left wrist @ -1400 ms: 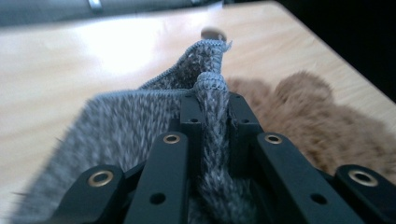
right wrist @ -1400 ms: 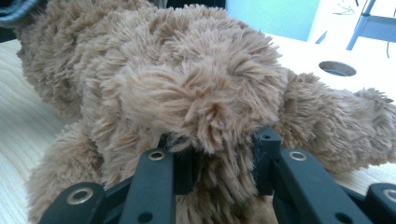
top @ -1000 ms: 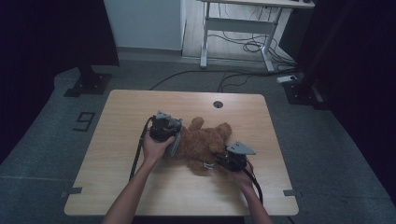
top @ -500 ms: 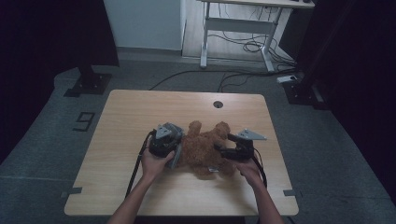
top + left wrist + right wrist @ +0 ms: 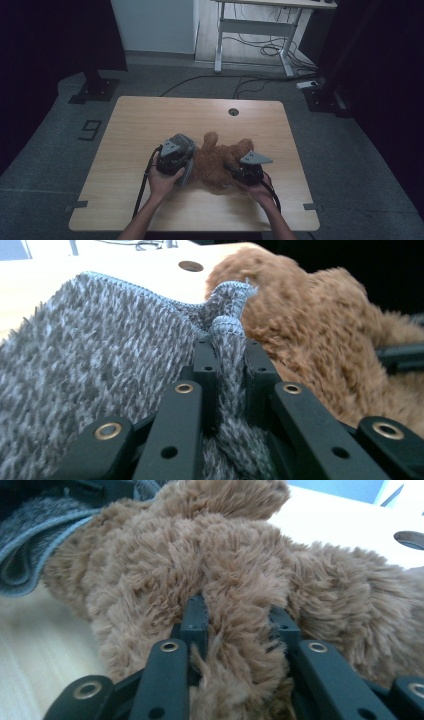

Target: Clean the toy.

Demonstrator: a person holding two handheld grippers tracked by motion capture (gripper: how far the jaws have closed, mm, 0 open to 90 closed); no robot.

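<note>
A brown teddy bear (image 5: pixel 220 159) lies on the wooden table (image 5: pixel 150 120), near its front middle. My left gripper (image 5: pixel 182 164) is at the bear's left side, shut on a fold of grey knitted cloth (image 5: pixel 100 355); the fold is pinched between the pads of the left gripper (image 5: pixel 230 347). The cloth (image 5: pixel 186 176) hangs against the bear (image 5: pixel 310 325). My right gripper (image 5: pixel 234 170) is at the bear's right side. Its jaws have just been closing, and the right gripper (image 5: pixel 240 611) pinches a tuft of the bear's fur (image 5: pixel 200 545). Grey cloth (image 5: pixel 30 525) lies beyond the bear.
A round cable hole (image 5: pixel 233 111) sits near the table's far edge. Behind the table stand a white desk frame (image 5: pixel 250 30) and loose cables (image 5: pixel 260 50) on the floor. A black stand base (image 5: pixel 95 90) is at the back left.
My left gripper brought the grey cloth a little nearer the front edge, against the bear. My right gripper lifted off to the right, then came back onto the bear and closed on its fur.
</note>
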